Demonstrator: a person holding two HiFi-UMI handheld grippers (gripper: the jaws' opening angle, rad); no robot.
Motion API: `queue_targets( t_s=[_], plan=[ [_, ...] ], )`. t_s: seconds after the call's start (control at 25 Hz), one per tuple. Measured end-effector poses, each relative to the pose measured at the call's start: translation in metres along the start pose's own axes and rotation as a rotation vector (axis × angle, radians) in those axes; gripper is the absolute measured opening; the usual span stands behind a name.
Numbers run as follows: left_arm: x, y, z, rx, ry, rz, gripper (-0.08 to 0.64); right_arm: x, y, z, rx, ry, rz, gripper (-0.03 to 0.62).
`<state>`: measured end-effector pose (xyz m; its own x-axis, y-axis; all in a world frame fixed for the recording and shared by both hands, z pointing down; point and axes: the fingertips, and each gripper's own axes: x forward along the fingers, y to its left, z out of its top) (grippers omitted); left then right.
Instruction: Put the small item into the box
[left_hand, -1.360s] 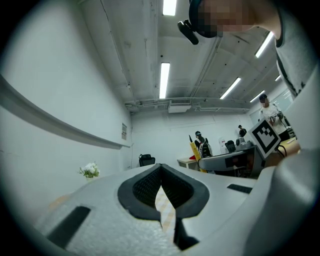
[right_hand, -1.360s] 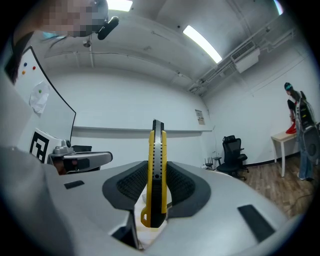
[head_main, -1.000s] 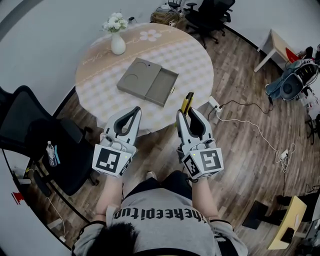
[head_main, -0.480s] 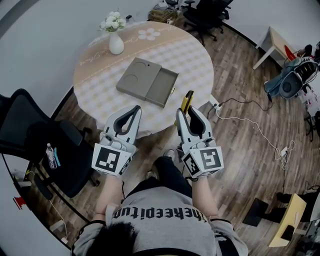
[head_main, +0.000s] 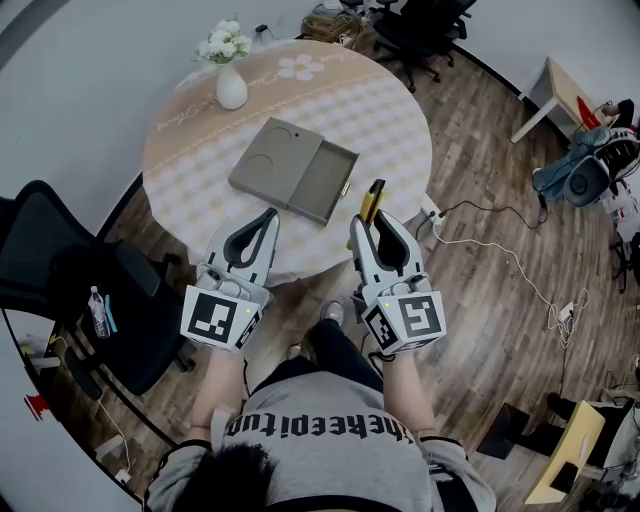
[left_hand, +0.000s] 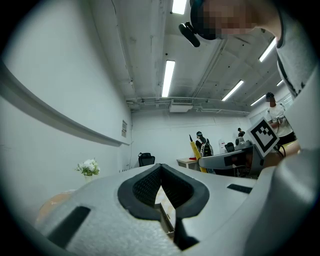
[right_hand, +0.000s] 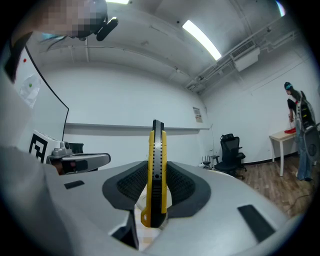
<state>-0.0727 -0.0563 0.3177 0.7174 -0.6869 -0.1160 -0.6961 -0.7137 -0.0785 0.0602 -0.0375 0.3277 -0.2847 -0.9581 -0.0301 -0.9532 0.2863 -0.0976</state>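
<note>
Since a second ago the person has stepped one foot forward under the table edge, and the round table with its pale checked cloth (head_main: 392, 120) sits a touch lower in the head view. Both grippers are held as they were.

Nearest, the right gripper (head_main: 373, 218) is clamped on the yellow and black utility knife (right_hand: 156, 150). The knife is a slim, flat plastic handle standing upright between the ribbed pads. A black strip runs down its middle and its dark tip pokes out past the jaws.

The left gripper (head_main: 268, 216) has its jaw tips pressed together with nothing between them.

Beyond them, on the table, the flat grey-brown cardboard box (head_main: 293, 170) lies open, well apart from the knife. Farther back on the table is a white vase of white flowers (head_main: 231, 88).
</note>
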Motion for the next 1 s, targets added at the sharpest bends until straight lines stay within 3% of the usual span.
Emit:
queue_targets(
  t_s=[1.0],
  plan=[
    [0.116,0.033,-0.009,0.024,0.011,0.137,0.015,0.104,-0.087,0.008,0.01,0.024,0.154,0.12]
  ],
)
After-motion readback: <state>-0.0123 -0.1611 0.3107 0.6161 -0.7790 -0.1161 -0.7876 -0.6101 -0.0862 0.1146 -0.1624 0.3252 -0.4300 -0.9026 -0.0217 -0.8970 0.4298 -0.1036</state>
